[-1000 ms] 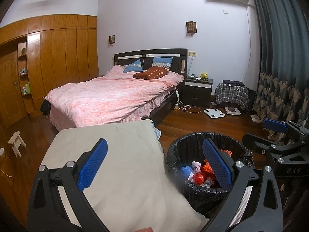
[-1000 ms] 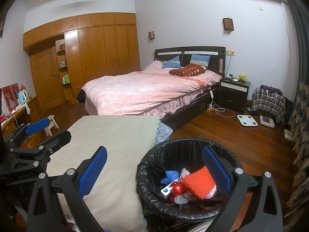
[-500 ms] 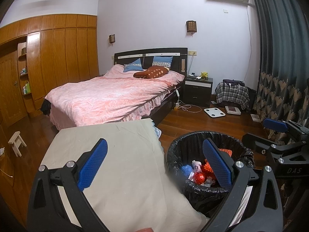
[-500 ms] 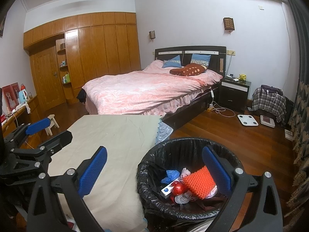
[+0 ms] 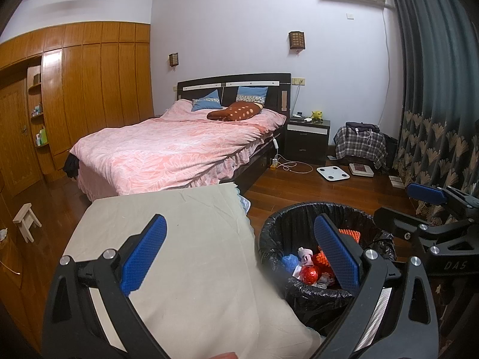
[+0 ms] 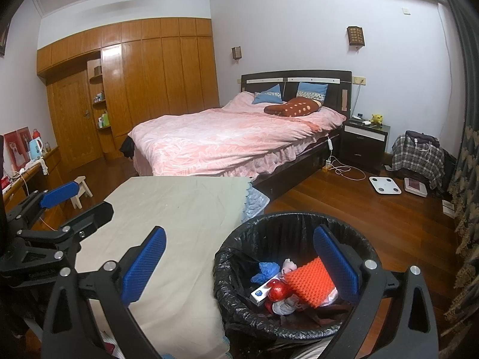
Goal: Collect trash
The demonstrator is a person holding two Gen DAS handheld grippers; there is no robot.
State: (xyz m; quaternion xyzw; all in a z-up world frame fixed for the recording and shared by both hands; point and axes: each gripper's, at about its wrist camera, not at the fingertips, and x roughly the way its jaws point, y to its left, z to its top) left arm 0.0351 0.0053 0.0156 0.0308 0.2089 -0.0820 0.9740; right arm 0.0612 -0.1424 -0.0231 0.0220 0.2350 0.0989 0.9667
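**Two empty claws, one bin of light scraps**

Two claws spread wide, nothing between the blue pads: left claw (image 5: 238, 249) over the seam between bench and bin, right claw (image 6: 239, 261) over the same stretch from the other side.

Just below, to the left: bench (image 6: 179, 209) under a plain beige cloth, bare of litter as far as visible. Touching or just beside its right edge (hard to tell which): trash bin (image 6: 239, 239), black liner folded over the rim.

Inside, piled low:
- orange ridged sponge (image 6: 308, 281), soft and springy; best pinched across the narrow sides, likely to squash.
- red foil ball (image 6: 277, 290), light, crinkly, probably slippery; best taken across the middle, gently.
- white flat box (image 6: 260, 292), stiff; long edges suit the pads.
- blue crumpled bag (image 6: 266, 269) and pale cloth scraps, limp; any bunched fold will do.

All probably near weightless, none fragile. Liner itself thin and slack, liable to snag on a pad; rim (the gathered fold) the likely place to grip for lifting out.

Farther off: wooden floor, then bed (image 5: 179, 149) with pink cover, then wardrobe wall. No loose trash discernible out there.
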